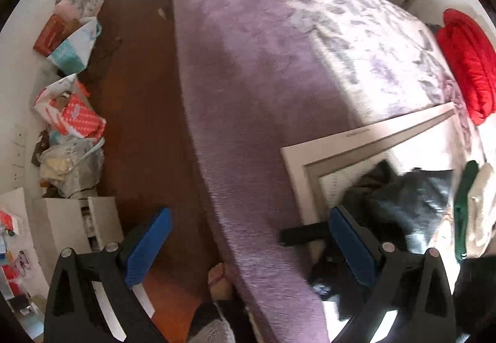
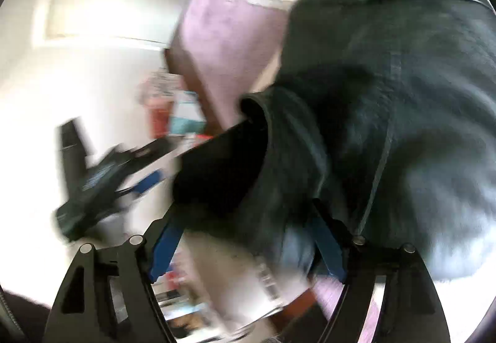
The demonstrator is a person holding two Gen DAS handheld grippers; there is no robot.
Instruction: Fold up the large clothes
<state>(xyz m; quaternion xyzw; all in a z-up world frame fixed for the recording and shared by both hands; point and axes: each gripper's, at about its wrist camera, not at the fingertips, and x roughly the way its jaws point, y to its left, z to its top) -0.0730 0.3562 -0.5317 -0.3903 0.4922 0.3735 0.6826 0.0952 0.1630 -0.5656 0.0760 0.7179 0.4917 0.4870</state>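
Note:
A dark, leather-like jacket (image 2: 387, 95) fills the right of the blurred right wrist view, one sleeve cuff (image 2: 257, 113) gaping at centre. My right gripper (image 2: 245, 219) stands open, its blue pads spread wide; jacket fabric hangs over and between the fingertips without being pinched. In the left wrist view the same jacket (image 1: 403, 197) lies crumpled on a white board (image 1: 297, 163) on the bed. My left gripper (image 1: 249, 216) is open and holds nothing, hovering over the bed's near edge to the left of the jacket. It also shows blurred in the right wrist view, left gripper (image 2: 145, 185).
A purple blanket (image 1: 263, 70) covers the bed. A red garment (image 1: 465, 64) lies at its far right, and green (image 1: 463, 203) and white (image 1: 480, 206) clothes sit beside the jacket. Bags and boxes (image 1: 71, 113) line the wall past the brown floor (image 1: 139, 95). A person's foot (image 1: 218, 278) stands by the bed.

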